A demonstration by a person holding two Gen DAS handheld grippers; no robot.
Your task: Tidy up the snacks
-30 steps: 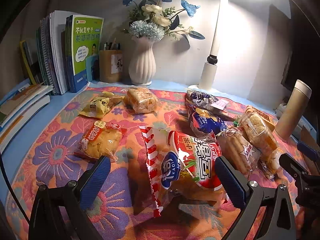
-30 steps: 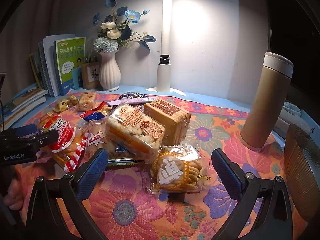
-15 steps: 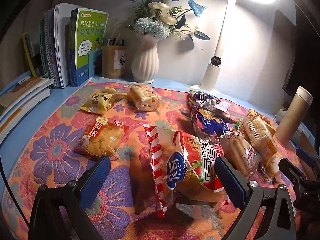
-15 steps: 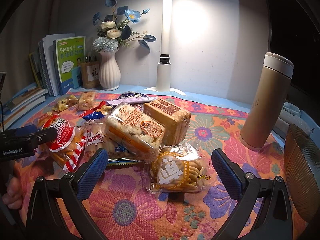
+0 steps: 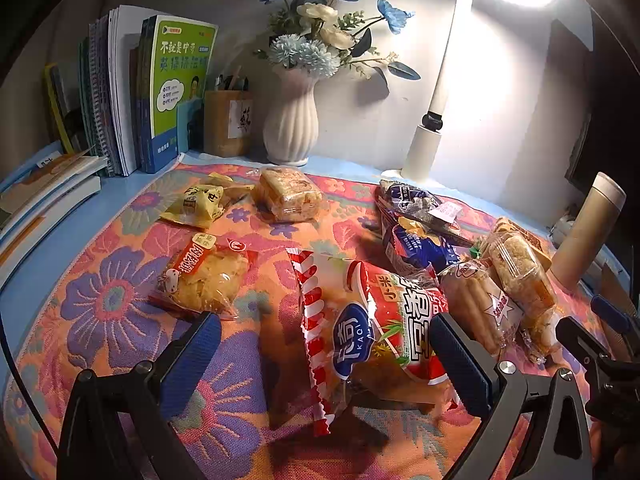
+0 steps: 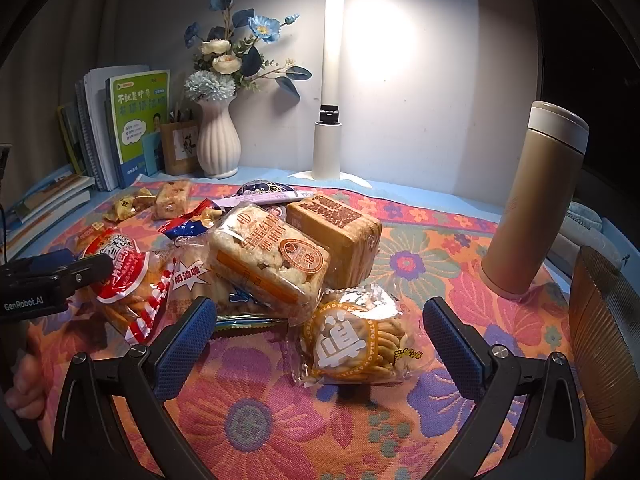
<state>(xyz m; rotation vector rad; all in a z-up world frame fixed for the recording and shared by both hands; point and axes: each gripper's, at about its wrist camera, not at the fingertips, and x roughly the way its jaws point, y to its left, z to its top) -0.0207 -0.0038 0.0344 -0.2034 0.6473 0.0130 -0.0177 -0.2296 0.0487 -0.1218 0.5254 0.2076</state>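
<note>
1. Left gripper (image 5: 326, 356): jaws wide apart, nothing clamped. The red-and-white snack bag (image 5: 372, 332) lies between the 2 blue pads; the right pad (image 5: 460, 364) is just beside the bag's right edge, contact cannot be told. The left pad (image 5: 192, 352) is clear of the bag, over the floral tablecloth (image 5: 100, 308).
2. Right gripper (image 6: 320, 336): jaws wide apart, empty. The round-label biscuit pack (image 6: 356, 348) lies between the pads, touching neither, closer to the right one.
3. Just behind the biscuit pack: a rice-cake pack (image 6: 268, 264) leaning on a brown cake block (image 6: 340, 236). Both sit in a pile with a star-label stick pack (image 6: 192, 280) and a blue wrapper (image 6: 188, 226).
4. Left of the pile, in the right wrist view, the red-and-white bag shows again, partly behind the body of the left gripper; fingers of the person's left hand (image 6: 24, 380) show at the frame edge.
5. Left wrist view, 3 loose packs lie apart from the pile: a chip pack with red label (image 5: 204, 276) near the left pad, a yellow pack (image 5: 196, 202) and a clear-wrapped pastry (image 5: 288, 194) farther back.
6. Back edge of the desk: upright books (image 5: 160, 92), a pen holder (image 5: 228, 124), a white vase (image 5: 292, 128) with flowers, and a lit lamp (image 6: 332, 80).
7. A tan flask (image 6: 536, 200) stands upright at the right, well apart from the snacks.
</note>
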